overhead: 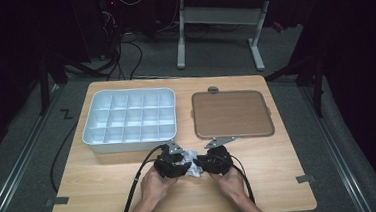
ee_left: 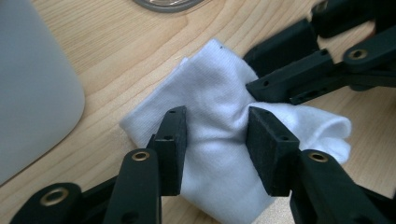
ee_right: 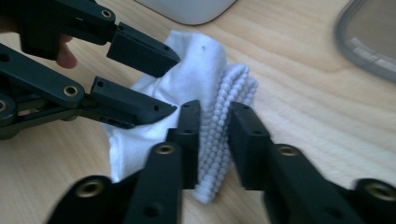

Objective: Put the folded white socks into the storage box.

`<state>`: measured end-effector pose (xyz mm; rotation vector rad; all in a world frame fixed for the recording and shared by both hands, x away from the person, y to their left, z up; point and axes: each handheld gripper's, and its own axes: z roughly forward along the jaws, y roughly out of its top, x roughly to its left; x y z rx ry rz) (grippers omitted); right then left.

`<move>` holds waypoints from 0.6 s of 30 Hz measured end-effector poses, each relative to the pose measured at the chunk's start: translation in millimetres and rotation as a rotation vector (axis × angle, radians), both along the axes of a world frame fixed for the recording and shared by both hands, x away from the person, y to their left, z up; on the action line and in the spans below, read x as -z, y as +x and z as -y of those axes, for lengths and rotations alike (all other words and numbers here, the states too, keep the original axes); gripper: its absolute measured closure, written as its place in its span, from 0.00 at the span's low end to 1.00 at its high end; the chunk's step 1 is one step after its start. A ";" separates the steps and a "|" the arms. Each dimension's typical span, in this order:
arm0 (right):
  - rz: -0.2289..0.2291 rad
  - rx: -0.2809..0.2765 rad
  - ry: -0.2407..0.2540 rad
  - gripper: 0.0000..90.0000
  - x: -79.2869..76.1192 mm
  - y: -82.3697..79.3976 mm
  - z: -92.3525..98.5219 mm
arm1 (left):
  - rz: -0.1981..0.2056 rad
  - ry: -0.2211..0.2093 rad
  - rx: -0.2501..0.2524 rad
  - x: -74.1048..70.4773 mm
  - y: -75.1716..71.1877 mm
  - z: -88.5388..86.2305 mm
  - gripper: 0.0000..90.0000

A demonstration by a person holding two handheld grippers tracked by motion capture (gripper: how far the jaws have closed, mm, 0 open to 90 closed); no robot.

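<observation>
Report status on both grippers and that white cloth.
Left gripper, right gripper: jaws astride crumpled white knit cloth on wooden table. Grip unconfirmed. Nothing obstructing.

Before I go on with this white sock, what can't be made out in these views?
- High view: the sock is small and mostly covered by the left gripper and right gripper.
- Left gripper view: the sock's lower end runs behind the jaws, and the grey tray is cut off by the left edge.
- Right gripper view: whether the pads press the sock's ribbed cuff is unclear; the brown tray is cut off by the edge.
</observation>
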<state>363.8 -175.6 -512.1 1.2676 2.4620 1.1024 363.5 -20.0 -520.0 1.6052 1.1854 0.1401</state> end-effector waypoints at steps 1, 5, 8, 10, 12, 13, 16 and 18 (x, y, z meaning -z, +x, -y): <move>0.038 0.000 -0.039 0.74 -4.6 -1.6 -2.1 | 0.000 0.004 -0.002 -0.5 -0.5 -0.1 0.65; 0.097 0.031 -0.001 0.65 -22.0 -3.5 0.9 | 0.010 0.026 -0.003 -1.7 -4.0 -0.1 0.64; 0.091 0.031 0.000 0.61 -26.5 2.8 -3.3 | 0.004 0.027 -0.012 -2.2 -3.9 0.1 0.64; 0.084 0.010 -0.027 0.60 -24.9 7.0 -12.1 | 0.016 0.036 -0.010 -2.3 -5.8 1.0 0.64; 0.064 -0.007 -0.077 0.61 -18.8 10.2 -19.5 | 0.032 0.048 -0.004 -2.5 -8.2 0.8 0.64; 0.053 -0.014 -0.091 0.61 -15.4 12.7 -19.3 | 0.028 0.052 -0.004 -3.1 -9.1 0.0 0.64; 0.032 0.003 -0.068 0.61 -10.7 15.6 -12.9 | 0.028 0.061 0.001 -3.3 -10.1 -0.1 0.64; 0.024 0.001 -0.060 0.64 -7.4 14.7 -11.0 | 0.012 0.055 -0.006 -3.7 -10.2 0.2 0.64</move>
